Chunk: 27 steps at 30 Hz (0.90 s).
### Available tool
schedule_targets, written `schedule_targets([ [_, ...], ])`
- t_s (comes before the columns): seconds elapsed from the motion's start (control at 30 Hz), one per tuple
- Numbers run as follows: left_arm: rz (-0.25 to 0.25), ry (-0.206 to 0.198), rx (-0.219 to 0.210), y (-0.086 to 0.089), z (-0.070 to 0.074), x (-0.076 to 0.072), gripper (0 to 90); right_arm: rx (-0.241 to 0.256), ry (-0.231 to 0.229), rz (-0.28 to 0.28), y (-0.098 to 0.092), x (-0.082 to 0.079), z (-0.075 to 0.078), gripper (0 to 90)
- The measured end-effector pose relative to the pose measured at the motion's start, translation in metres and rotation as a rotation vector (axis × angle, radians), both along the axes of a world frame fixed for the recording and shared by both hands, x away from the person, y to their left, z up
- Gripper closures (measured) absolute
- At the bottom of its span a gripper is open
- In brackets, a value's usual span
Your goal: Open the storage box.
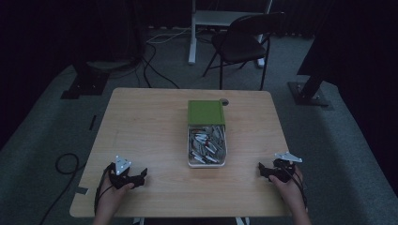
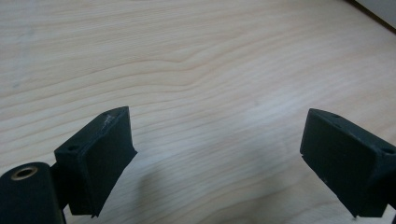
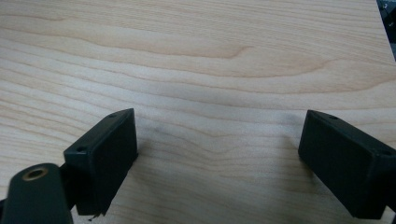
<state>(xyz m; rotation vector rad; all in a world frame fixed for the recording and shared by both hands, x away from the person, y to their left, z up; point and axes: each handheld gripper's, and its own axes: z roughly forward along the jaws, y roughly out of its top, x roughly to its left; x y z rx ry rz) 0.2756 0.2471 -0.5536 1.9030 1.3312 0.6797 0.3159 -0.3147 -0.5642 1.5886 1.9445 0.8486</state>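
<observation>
Left gripper (image 1: 127,174): your jaws stand wide apart, empty, low over the pale wooden counter (image 1: 145,126).
Right gripper (image 1: 278,171): the same, spread and empty.
White tray of small mixed parts, green lid half slid back (image 1: 207,138): mid-counter, between both hands, long axis running away from you.
Nearer: right gripper, slightly.

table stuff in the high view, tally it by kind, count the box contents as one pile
tongs: 2, left tongs and right tongs, both open
white box: 1
green lid: 1
pile of small items: 1
total: 5
</observation>
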Motion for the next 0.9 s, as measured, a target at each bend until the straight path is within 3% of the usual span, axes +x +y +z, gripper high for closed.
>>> schedule_targets([
  [0.1,0.015,0.018,0.006,0.003,0.0,0.0,10.3,0.0,0.0,0.0,0.0,0.0,0.0,11.3],
  [0.27,0.091,0.049,0.0,0.014,-0.001,0.0,10.3,0.0,0.0,0.0,0.0,0.0,0.0,11.3],
  [0.53,0.181,0.062,-0.011,0.03,-0.001,0.0,10.4,0.0,0.001,0.0,0.0,0.0,0.0,11.4],
  [0.7,0.197,0.073,-0.011,0.031,-0.002,0.001,10.4,-0.001,0.001,0.0,0.0,0.0,0.0,11.4],
  [0.9,0.212,0.121,0.005,0.031,-0.003,0.006,10.4,0.0,0.001,0.0,0.0,0.0,0.0,11.3],
])
